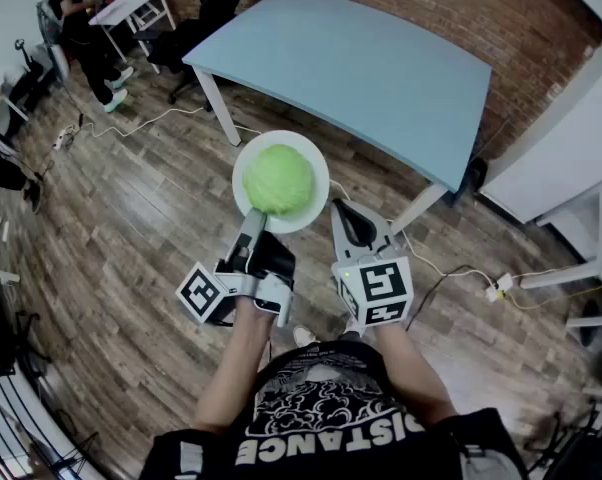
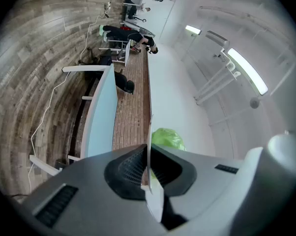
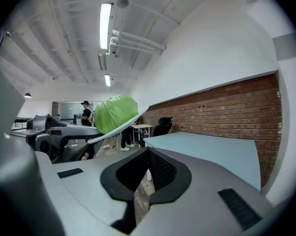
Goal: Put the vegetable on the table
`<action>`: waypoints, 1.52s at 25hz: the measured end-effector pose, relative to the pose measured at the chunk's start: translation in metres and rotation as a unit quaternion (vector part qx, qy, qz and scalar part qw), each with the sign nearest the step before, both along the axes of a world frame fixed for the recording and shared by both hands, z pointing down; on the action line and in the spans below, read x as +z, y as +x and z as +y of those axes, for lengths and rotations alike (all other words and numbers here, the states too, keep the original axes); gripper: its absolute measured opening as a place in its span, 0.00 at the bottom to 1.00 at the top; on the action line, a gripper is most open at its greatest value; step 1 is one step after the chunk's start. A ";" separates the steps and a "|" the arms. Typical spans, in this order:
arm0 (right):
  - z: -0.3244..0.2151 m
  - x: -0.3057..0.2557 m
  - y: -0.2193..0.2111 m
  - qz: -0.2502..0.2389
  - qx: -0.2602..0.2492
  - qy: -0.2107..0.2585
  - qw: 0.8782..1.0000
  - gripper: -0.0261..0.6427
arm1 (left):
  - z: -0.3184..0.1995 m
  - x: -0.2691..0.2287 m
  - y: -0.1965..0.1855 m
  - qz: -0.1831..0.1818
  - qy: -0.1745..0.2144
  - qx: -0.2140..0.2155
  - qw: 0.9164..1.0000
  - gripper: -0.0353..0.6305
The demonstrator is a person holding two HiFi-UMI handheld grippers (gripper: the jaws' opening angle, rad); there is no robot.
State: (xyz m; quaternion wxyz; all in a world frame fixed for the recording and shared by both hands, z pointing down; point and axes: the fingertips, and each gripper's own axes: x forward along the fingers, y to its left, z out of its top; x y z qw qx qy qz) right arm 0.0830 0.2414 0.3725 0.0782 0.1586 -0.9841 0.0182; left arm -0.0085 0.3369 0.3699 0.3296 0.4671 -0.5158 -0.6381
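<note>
A round green cabbage rests on a white plate held in the air above the wooden floor, just short of the light blue table. My left gripper is shut on the plate's near rim. In the left gripper view the plate shows edge-on between the jaws of the left gripper, with the cabbage beyond. My right gripper is beside the plate's right edge, shut on nothing. In the right gripper view the cabbage and plate are up and to the left of the right gripper.
The blue table stands against a brick wall. A black office chair, a small white table and a person are at the far left. Cables lie on the floor. A white desk is at the right.
</note>
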 end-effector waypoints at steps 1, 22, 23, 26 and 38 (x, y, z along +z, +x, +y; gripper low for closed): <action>0.001 0.001 -0.001 0.000 0.002 -0.001 1.000 0.05 | 0.000 0.001 0.000 0.000 0.000 0.002 1.000 0.07; 0.002 0.008 -0.008 -0.005 0.047 -0.002 0.999 0.05 | -0.007 0.015 -0.013 0.009 -0.002 0.045 0.999 0.07; -0.001 0.009 -0.010 -0.005 0.048 -0.002 0.999 0.05 | -0.011 0.015 -0.015 0.010 -0.002 0.046 0.999 0.07; -0.015 0.009 -0.016 -0.007 0.050 -0.002 0.999 0.05 | -0.026 0.016 -0.020 0.011 -0.004 0.051 0.999 0.07; -0.083 0.018 -0.038 -0.001 0.063 -0.007 0.998 0.05 | -0.097 0.018 -0.043 0.009 -0.012 0.068 0.998 0.07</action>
